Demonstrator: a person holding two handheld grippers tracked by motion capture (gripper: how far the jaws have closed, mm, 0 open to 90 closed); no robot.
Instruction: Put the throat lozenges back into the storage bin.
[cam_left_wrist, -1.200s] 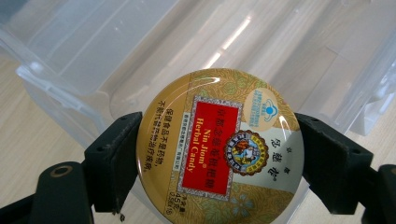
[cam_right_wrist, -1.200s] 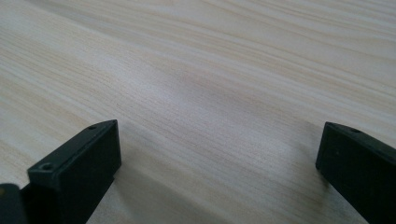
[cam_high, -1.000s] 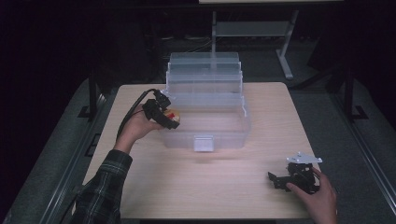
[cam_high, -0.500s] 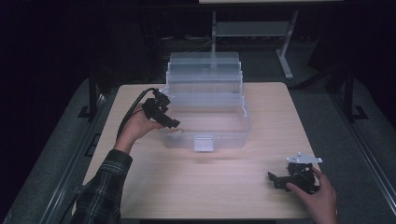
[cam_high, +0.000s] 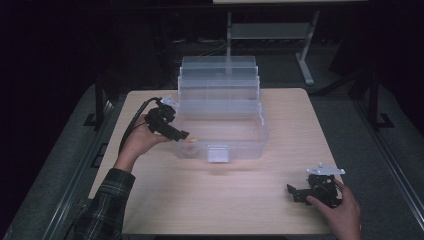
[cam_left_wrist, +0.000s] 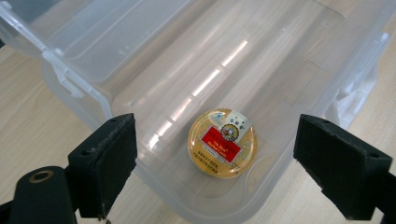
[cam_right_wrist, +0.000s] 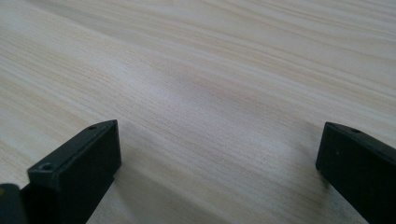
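A small round tin (cam_left_wrist: 222, 142) with a gold lid and a red label lies flat on the floor of a clear plastic box (cam_left_wrist: 74, 88). In the high view the tin (cam_high: 191, 140) sits in the box's front left corner. My left gripper (cam_high: 182, 135) hovers just above that corner, open, its jaws standing wide on either side of the tin without touching it. Low over the bare wooden table (cam_high: 225, 200) near the front right, my right gripper (cam_high: 295, 194) is open with nothing between its jaws.
The clear box (cam_high: 262, 127) has stepped tiers folded out toward the back and a latch (cam_high: 218, 152) at its front. Dark floor surrounds the table, and a metal stand (cam_high: 305, 65) rises behind it.
The left gripper carried the tin rightward over the box's front left corner and opened, and the tin now lies on the box floor. The right gripper has stayed in place.
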